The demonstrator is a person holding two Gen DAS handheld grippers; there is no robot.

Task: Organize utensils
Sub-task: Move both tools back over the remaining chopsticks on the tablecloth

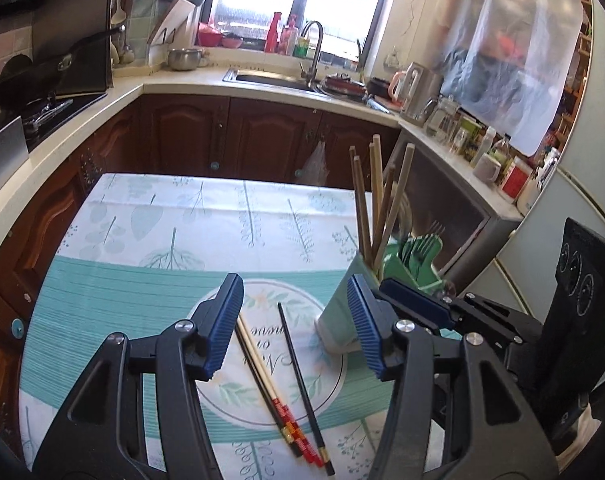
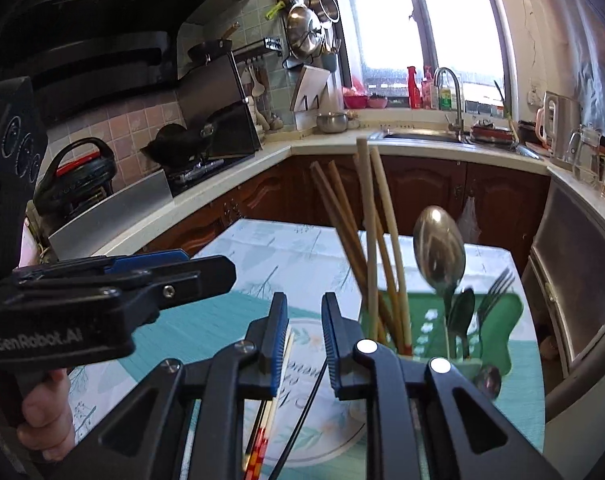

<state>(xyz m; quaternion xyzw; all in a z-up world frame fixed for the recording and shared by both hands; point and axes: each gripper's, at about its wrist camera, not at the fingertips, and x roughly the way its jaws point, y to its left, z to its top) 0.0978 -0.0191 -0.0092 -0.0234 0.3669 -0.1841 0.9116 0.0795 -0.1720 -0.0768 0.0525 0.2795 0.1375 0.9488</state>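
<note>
L gripper (image 1: 292,324) fingers wide apart, empty, over chopsticks (image 1: 278,384). R gripper (image 2: 304,344) fingers narrowly parted, empty. L body reads "GenRobot.AI".

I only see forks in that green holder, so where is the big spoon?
In the right claw's camera, the big spoon stands bowl-up in the green holder, just right of the wooden chopsticks and left of a fork.

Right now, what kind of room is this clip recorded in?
A home kitchen, most likely: a sink with a tall faucet under the window, a wok on the stove, and a range hood above it.
</note>
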